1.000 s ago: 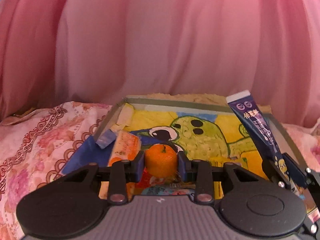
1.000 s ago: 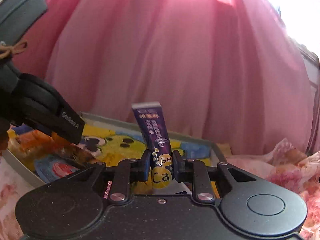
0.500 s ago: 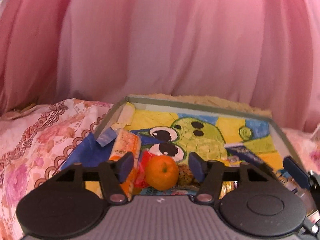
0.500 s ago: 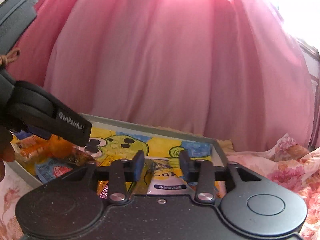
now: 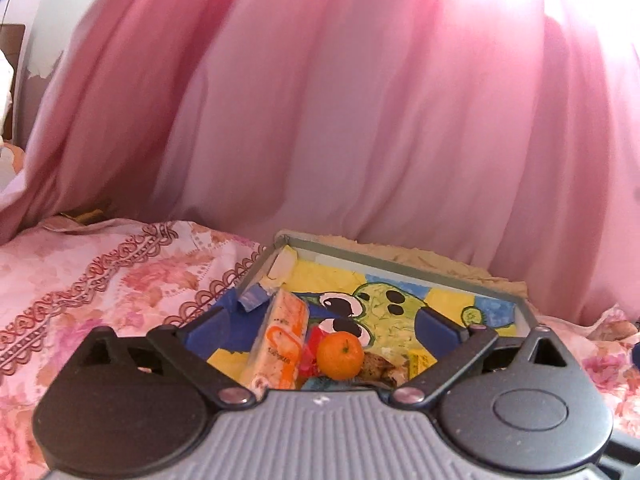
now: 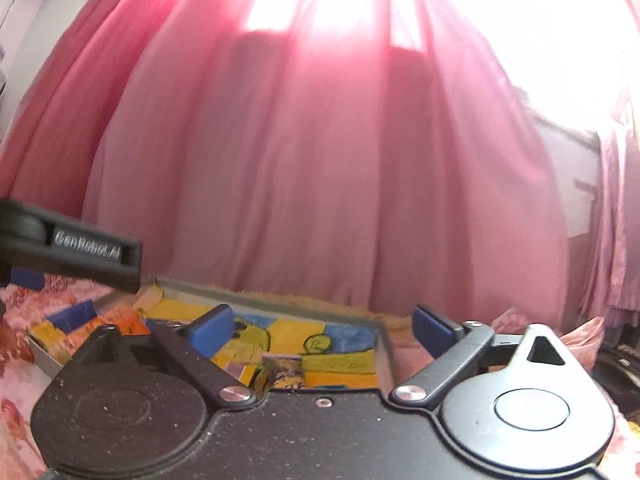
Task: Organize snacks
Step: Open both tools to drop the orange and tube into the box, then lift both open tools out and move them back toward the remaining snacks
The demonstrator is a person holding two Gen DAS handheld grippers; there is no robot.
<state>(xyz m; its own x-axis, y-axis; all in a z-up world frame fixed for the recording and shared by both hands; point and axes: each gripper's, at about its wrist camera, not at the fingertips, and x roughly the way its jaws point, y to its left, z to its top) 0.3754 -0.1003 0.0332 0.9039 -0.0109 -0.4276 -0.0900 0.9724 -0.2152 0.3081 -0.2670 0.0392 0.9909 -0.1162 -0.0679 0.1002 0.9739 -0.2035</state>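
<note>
A pink curtain (image 5: 360, 128) fills most of what my left wrist view takes in, hanging behind a bed covered with a pink floral bedspread (image 5: 120, 280). On the bedspread lies a shallow tray (image 5: 400, 268) with a grey rim and a yellow, blue and green cartoon lining. My left tool (image 5: 320, 326) sits low over the tray's near end with its blue fingers (image 5: 438, 326) spread wide apart, gripping nothing. Between them, down in the tray, rests an orange (image 5: 341, 355); just to its left an orange-and-white snack packet (image 5: 280, 344) leans lengthwise, and a red wrapper (image 5: 314, 350) shows in the gap between the two. To the orange's right lie a few brownish snacks I cannot identify, half hidden by the tool's body, which also cuts off the tray's near edge. In my right wrist view the same curtain (image 6: 320, 160) is blown out white by daylight at the top. My right tool (image 6: 322, 326) is likewise wide apart and empty above the tray's (image 6: 386, 344) right end. Below its gap a dark purple tube (image 6: 284, 372) lies flat on the lining, its near part covered by the tool's body and its print too blurred to read. The left tool (image 6: 96, 254) juts in from the left edge, cut off by the frame, and the snacks beneath it are only orange smears.
</note>
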